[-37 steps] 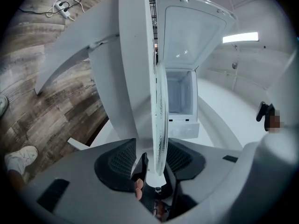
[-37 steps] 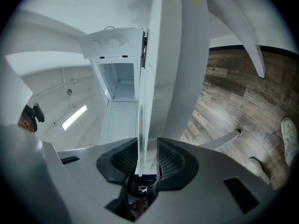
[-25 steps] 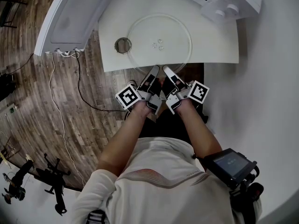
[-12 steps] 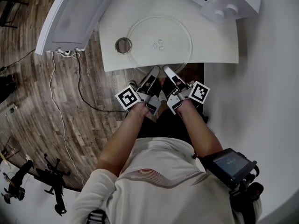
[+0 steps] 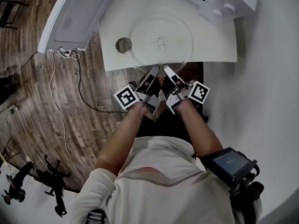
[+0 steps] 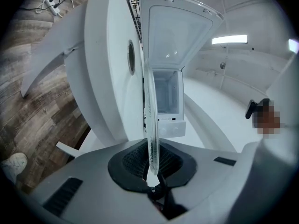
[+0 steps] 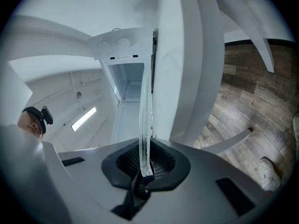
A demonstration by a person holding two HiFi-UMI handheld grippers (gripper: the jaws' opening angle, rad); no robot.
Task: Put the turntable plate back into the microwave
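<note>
The left tongs (image 6: 152, 166) and the right tongs (image 7: 145, 164) have just been closing. They now pinch the near rim of the glass turntable plate (image 5: 161, 31), side by side, where it juts over the front edge of the tabletop (image 5: 112, 29). The grasp looks complete. The next move is likely a level lift and a carry forward to the open microwave (image 5: 228, 1). The cavity mouth looks like the tight spot.

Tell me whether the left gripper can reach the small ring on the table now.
Probably not yet: the left gripper's jaws have just closed on the glass plate's rim. The ring lies uncovered on the table beside the plate, nothing blocking it.
</note>
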